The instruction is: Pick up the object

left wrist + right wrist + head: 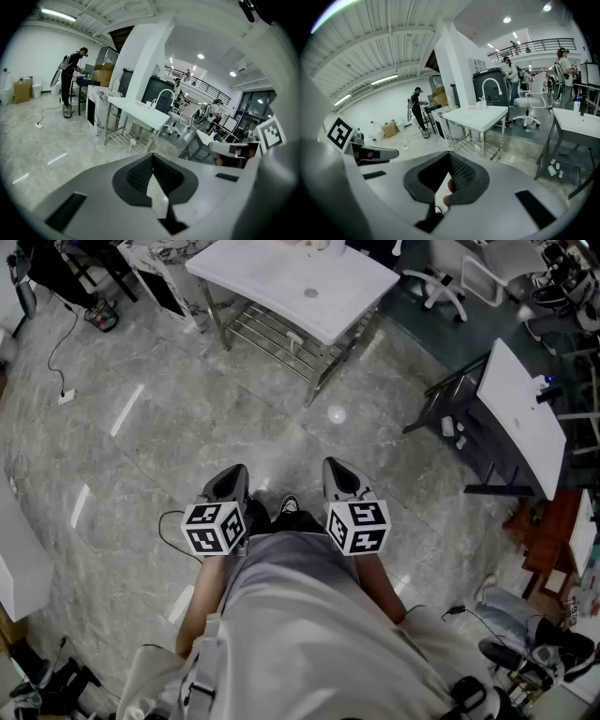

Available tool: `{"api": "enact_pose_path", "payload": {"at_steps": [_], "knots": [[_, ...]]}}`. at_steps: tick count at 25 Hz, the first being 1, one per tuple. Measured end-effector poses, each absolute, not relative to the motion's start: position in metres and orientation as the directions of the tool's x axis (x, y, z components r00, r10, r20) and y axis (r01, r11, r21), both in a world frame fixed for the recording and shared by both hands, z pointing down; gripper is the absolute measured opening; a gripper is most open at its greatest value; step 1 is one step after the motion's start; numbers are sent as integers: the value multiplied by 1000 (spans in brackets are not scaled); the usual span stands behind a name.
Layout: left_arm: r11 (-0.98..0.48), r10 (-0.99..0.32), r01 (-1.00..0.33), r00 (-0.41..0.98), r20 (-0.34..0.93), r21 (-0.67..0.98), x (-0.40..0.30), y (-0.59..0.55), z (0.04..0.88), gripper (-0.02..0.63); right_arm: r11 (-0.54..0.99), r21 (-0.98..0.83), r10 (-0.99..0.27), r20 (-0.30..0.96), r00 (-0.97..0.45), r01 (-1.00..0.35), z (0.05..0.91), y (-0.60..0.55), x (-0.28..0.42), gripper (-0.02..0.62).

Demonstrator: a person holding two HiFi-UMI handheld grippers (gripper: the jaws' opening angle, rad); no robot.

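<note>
A: Where is the thing to pick up?

B: Hard to say. The only candidates are the small items (314, 244) at the far edge of the white table (281, 282). They're too small to tell which way they lie.

A: And the claws?

B: The left gripper (231, 480) and right gripper (338, 472) are both clenched on nothing. They sit side by side in front of the person (300, 615), pointing toward the table and well apart from it. Neither looks nearer, so I'd judge walking forward comes first.

white table (272, 282), grey marbled floor (178, 427)
</note>
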State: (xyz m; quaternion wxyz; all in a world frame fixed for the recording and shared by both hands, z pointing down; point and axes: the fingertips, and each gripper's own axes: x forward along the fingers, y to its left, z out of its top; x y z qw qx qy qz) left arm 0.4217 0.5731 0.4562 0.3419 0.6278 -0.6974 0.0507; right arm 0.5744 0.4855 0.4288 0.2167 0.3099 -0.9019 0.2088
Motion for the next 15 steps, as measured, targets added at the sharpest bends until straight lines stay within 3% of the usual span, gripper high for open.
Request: {"api": "enact_pose_path", "payload": {"at_steps": [15], "knots": [[247, -860, -886, -14, 510, 392, 398, 566, 448, 3, 724, -253, -417, 580, -700, -642, 439, 466, 562, 9]]}}
